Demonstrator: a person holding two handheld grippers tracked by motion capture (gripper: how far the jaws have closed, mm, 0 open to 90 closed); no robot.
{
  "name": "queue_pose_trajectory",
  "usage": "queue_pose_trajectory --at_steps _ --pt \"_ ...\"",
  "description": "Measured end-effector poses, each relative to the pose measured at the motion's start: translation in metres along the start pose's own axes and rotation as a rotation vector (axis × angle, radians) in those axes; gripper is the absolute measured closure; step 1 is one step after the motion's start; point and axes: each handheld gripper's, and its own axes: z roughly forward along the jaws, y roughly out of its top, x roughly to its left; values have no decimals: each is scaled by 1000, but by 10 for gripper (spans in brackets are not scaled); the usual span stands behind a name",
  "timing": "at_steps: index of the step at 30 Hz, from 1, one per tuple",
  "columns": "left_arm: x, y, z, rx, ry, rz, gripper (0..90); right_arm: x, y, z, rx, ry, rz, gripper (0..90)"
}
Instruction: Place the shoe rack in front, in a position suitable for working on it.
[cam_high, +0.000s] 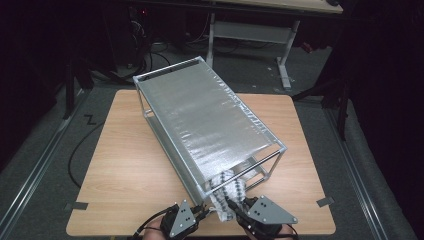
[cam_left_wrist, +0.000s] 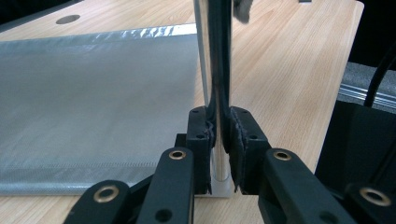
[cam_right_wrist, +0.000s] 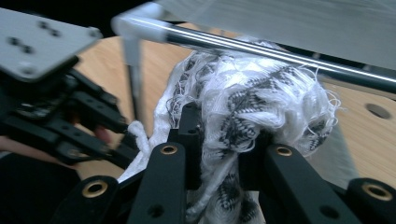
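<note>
A metal-framed rack (cam_high: 200, 115) with a silvery mesh cover lies diagonally on the wooden table (cam_high: 130, 165), its open end toward me. A white cloth with a black pattern (cam_high: 227, 192) hangs out of that end. My left gripper (cam_high: 204, 212) is at the rack's near corner. In the left gripper view it (cam_left_wrist: 219, 135) is shut on the upright corner post (cam_left_wrist: 218, 70). My right gripper (cam_high: 234, 206) sits just right of it. In the right gripper view it (cam_right_wrist: 224, 135) is shut on the bunched cloth (cam_right_wrist: 252, 102), just below a frame bar (cam_right_wrist: 243, 44).
The rack takes up the table's middle and far side. Bare wood lies to its left and right (cam_high: 295, 150). A round hole (cam_left_wrist: 67, 19) is in the tabletop. Another desk (cam_high: 250, 30) stands behind, and a cable (cam_high: 75, 155) runs across the floor at left.
</note>
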Motion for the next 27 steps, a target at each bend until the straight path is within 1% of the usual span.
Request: queue_pose_trajectory --at_steps 2,3,6,7,8,10,11,13,14,15,18,20,22,23,24,27 --pt "0 0 0 1 -1 1 789 7 2 1 -2 21 -10 761" --pt "-1 0 1 -9 -3 -14 789 10 3 2 -3 31 -15 762" --pt "-1 0 1 -9 -2 -14 789 19 6 3 -5 56 -36 762" --pt "-1 0 1 -9 -2 -14 789 22 6 4 -4 62 -44 762" --pt "0 0 0 1 0 2 789 24 7 4 0 63 -59 762" --pt "0 0 0 1 0 3 789 27 7 5 3 62 -75 762" --pt "-1 -1 1 -9 -3 -12 789 27 7 5 2 63 -71 762" --pt "-1 -1 1 -11 -2 -14 789 26 7 5 -1 56 -72 763" --pt "0 0 0 0 -1 1 789 25 6 5 -2 52 -69 763" --pt "-1 -1 1 -8 -3 -15 790 24 6 4 -4 48 -66 763" --pt "-1 0 1 -9 -3 -16 790 18 5 4 3 35 -53 763" --pt "-1 0 0 -5 -4 -12 790 14 3 4 4 23 -46 763" --pt "-1 0 1 -10 -4 -19 790 8 2 3 5 7 -36 763" --pt "0 0 0 1 -2 -2 790 6 1 2 5 1 -29 763" --pt "-1 -1 1 -8 -3 -17 790 3 1 2 6 -7 -24 762" --pt "-1 -1 0 -9 -3 -19 790 -6 -1 0 10 -35 -7 762"
